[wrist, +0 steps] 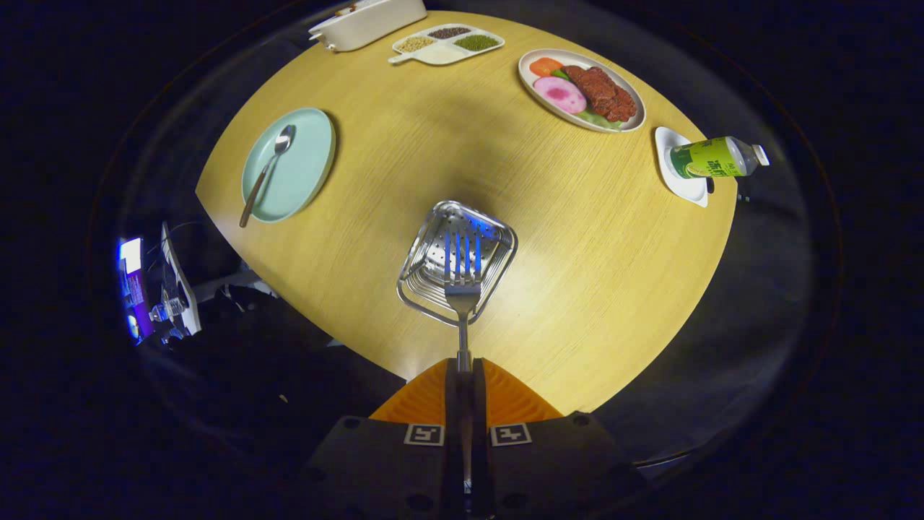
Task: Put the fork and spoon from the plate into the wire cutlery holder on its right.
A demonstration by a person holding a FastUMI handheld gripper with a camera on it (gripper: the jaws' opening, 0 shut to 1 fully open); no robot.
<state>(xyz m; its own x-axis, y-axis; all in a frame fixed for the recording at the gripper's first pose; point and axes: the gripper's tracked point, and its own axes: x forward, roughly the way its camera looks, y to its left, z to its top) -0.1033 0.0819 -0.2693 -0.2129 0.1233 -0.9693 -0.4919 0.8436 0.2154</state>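
Closest to the camera, the gripper [463,365] is seen with its two fingers pressed together on the handle of the fork [462,292], which is clamped between them and projects straight ahead toward twelve o'clock. The fork's long axis is lined up with the fingers, handle at the near end and tines at the far end. The tines are placed over the opening of the wire cutlery holder [433,278], which stands on the round wooden table [592,245] just ahead of the fingers; whether the tips are already inside the rim or merely above it cannot be told. A perforated metal floor is seen inside the holder, and a blue reflection is caught on the tines.

The coming move is judged to turn on that alignment: the fork is held directly over the holder's mouth, so a release or a short lowering would be called for.

The spoon [264,173] is left on the pale green plate [307,155], well apart at about ten o'clock from the holder, its bowl at the far end and its handle slanted back past the plate's near rim. It is a slim metal piece, still to be fetched.
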